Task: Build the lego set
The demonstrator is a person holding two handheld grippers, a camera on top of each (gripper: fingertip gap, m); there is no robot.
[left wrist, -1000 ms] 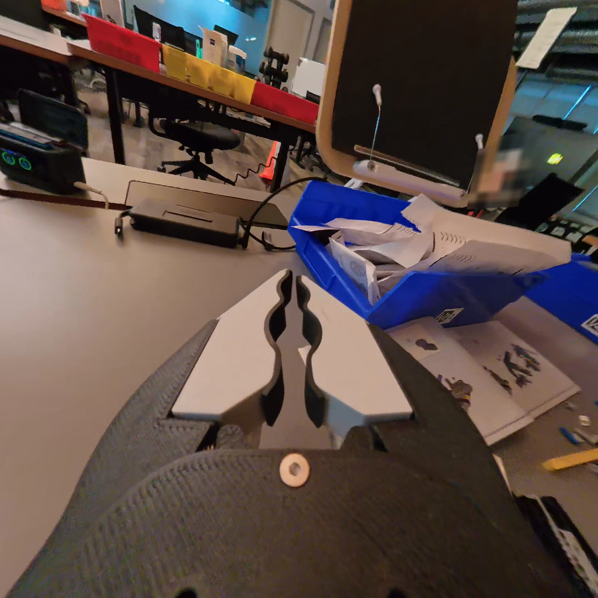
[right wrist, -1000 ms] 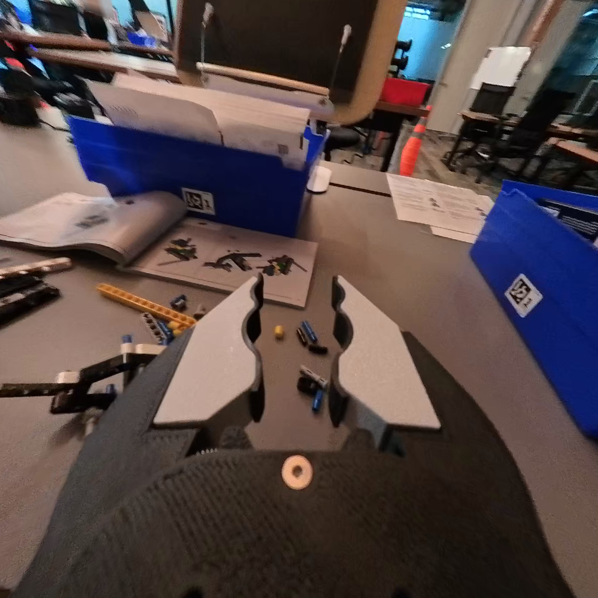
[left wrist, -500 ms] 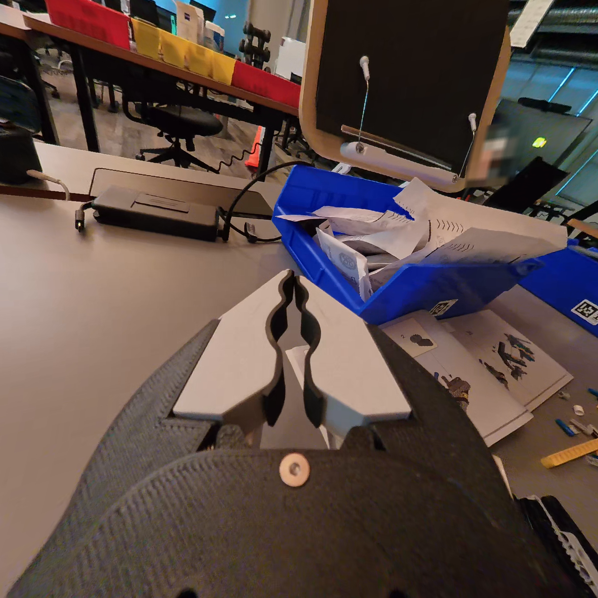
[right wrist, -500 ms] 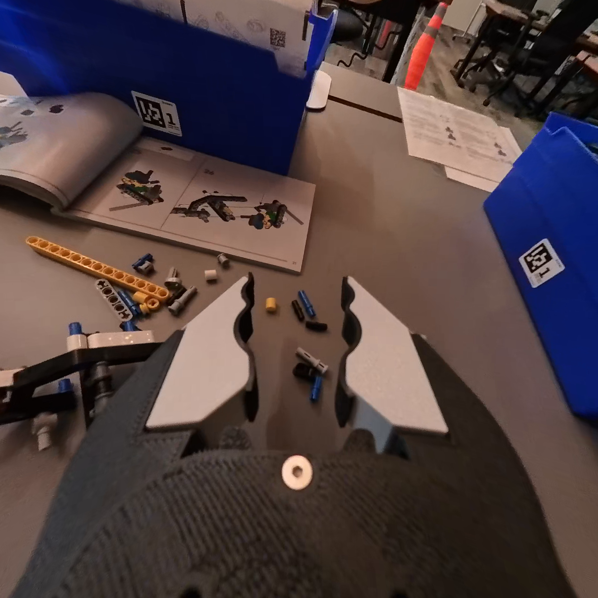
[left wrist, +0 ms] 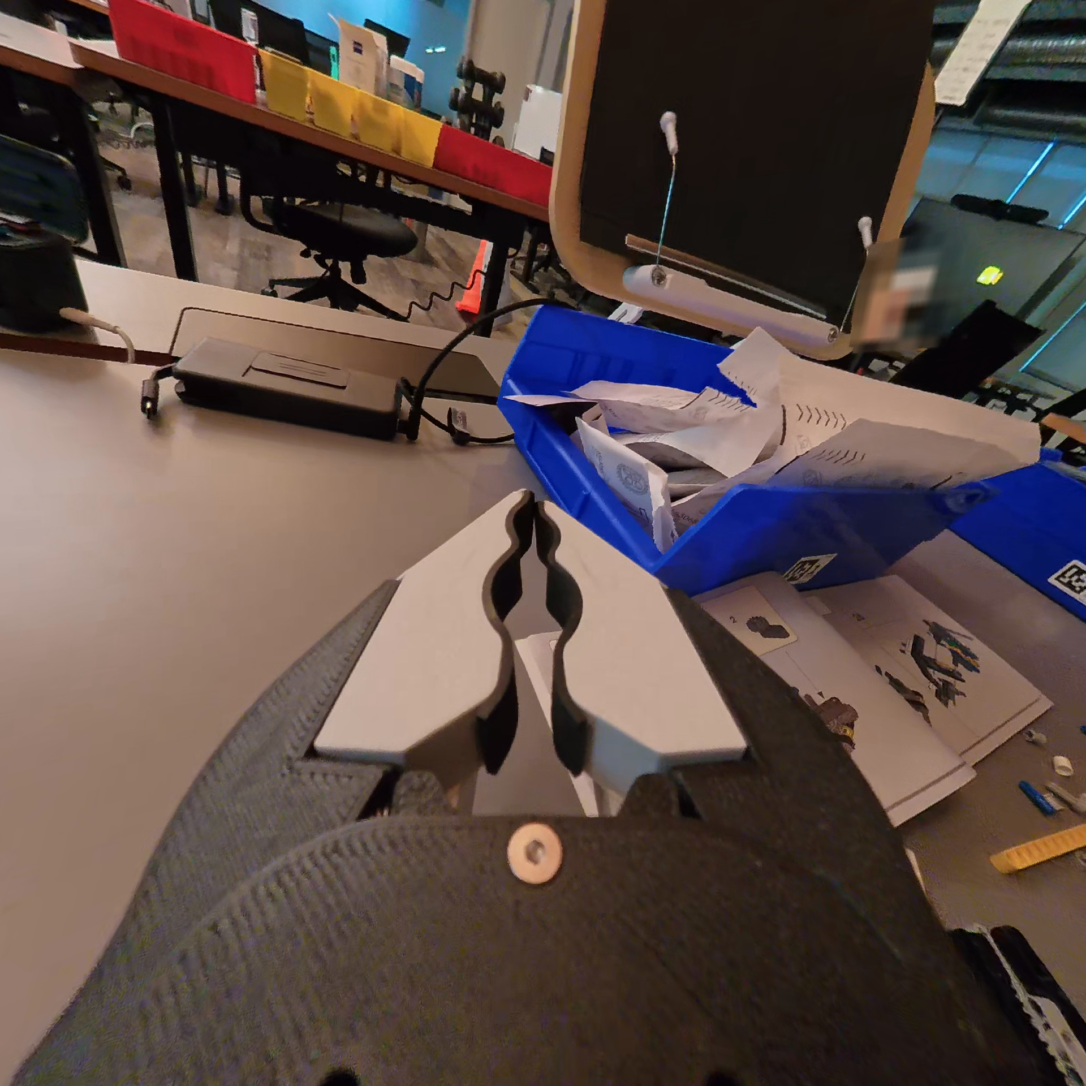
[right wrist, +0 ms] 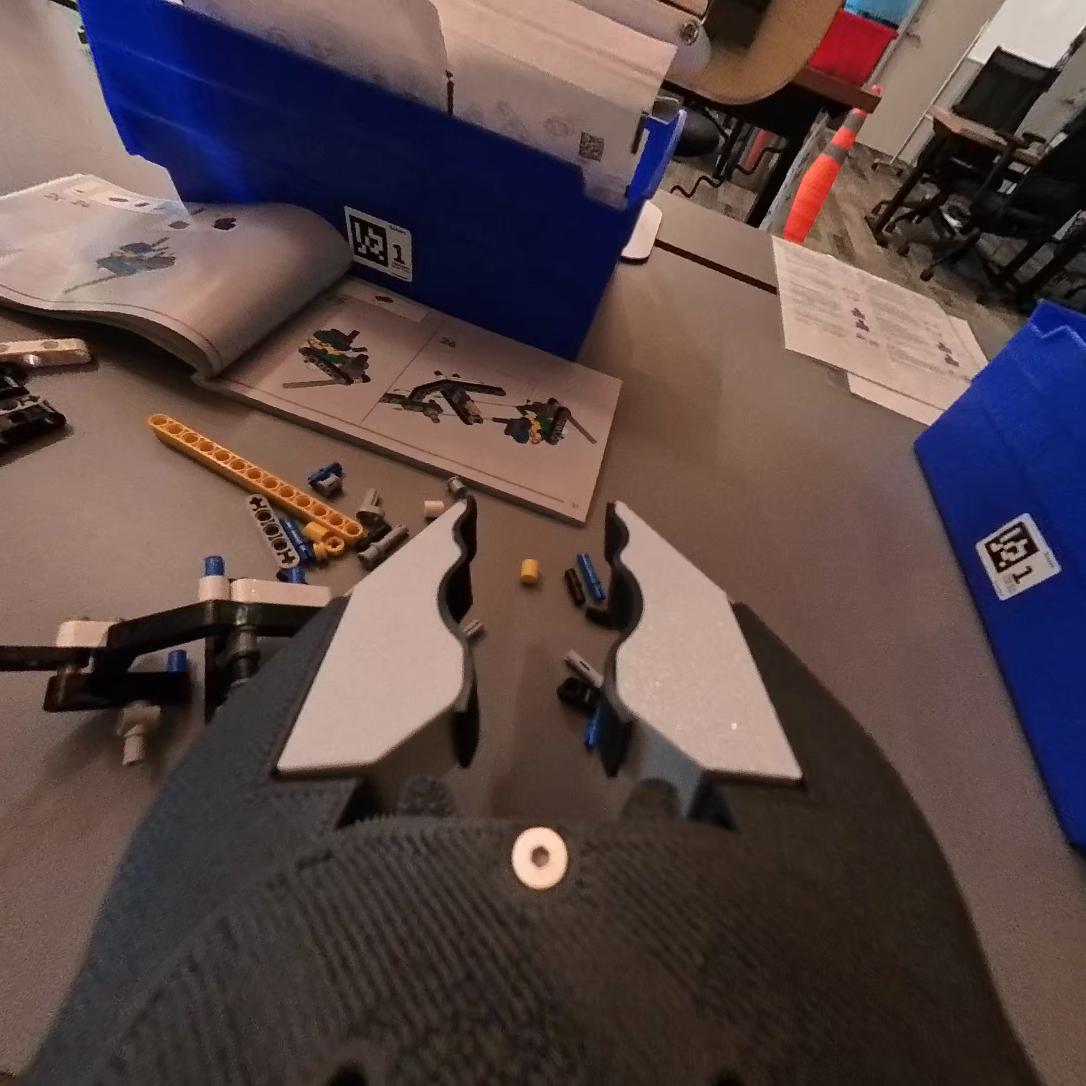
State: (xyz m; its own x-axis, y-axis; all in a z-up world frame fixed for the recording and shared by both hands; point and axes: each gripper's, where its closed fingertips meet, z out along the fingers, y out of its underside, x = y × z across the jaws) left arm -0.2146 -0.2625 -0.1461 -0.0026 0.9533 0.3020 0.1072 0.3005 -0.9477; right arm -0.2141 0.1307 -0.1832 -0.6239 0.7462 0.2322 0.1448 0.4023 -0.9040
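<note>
A: Right gripper (right wrist: 538,517): fingers spread wide, nothing between them. Loose pins lie on the grey table (right wrist: 764,529) directly under and ahead of the gap: yellow bush (right wrist: 530,570) near centre line, blue pin (right wrist: 590,575) and black pin (right wrist: 573,586) just inside the right finger.

B: Axis of those pins?

A: Blue and black run roughly along the fingers' forward direction, so a closing stroke would meet them across their width. Partly built black assembly (right wrist: 153,646) sits to the left of this gripper, beside the yellow beam (right wrist: 252,476).

B: Left gripper (left wrist: 533,505)?

A: Tips almost touching, holding nothing, pointed toward the blue bin (left wrist: 793,529), away from the parts. Judgement: right is far nearer; the pick is its job.
</note>
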